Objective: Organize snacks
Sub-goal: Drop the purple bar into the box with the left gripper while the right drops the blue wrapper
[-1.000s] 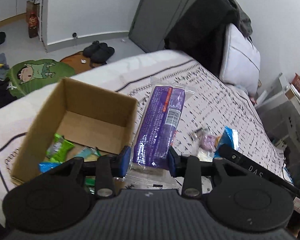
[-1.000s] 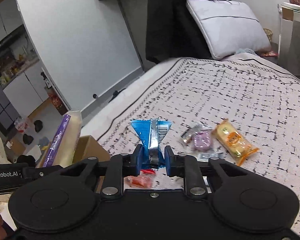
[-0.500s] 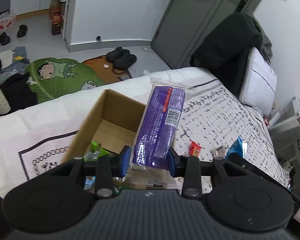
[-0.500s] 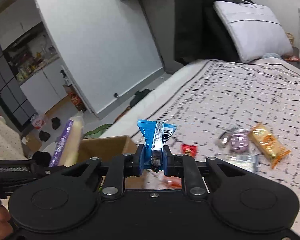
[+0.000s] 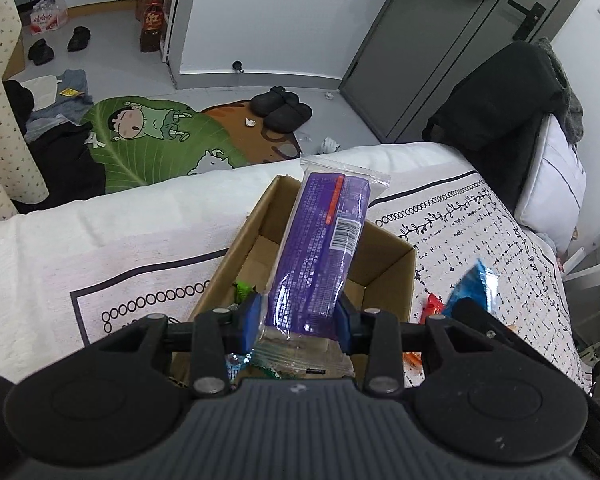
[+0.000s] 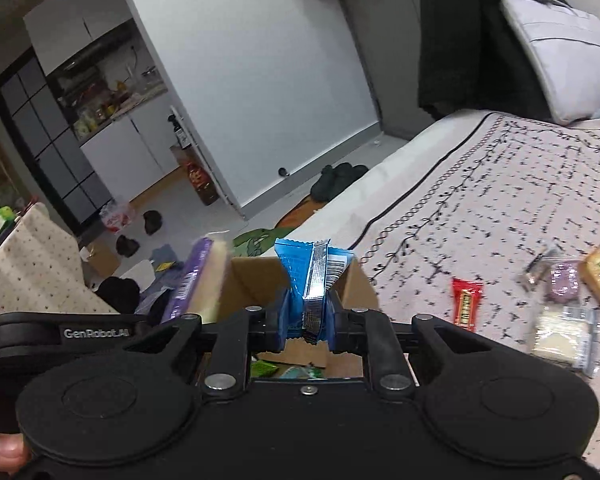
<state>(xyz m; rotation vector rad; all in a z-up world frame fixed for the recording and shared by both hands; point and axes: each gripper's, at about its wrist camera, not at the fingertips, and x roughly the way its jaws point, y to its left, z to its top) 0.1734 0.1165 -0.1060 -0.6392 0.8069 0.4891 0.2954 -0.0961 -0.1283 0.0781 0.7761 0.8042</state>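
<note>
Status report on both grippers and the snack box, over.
Left gripper shut on purple pack, over cardboard box. Right gripper shut on blue packet, near box. Nothing blocking.

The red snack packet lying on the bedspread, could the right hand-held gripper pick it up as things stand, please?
Probably not yet. The right hand-held gripper is shut on a blue packet over the cardboard box. The red snack packet lies unobstructed beside the box, so it looks reachable once the blue one is dropped.

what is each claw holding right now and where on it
Left claw is shut on the purple packet, near its lower end. Right claw pinches the blue wrapper across its lower part, at the back seam.
</note>
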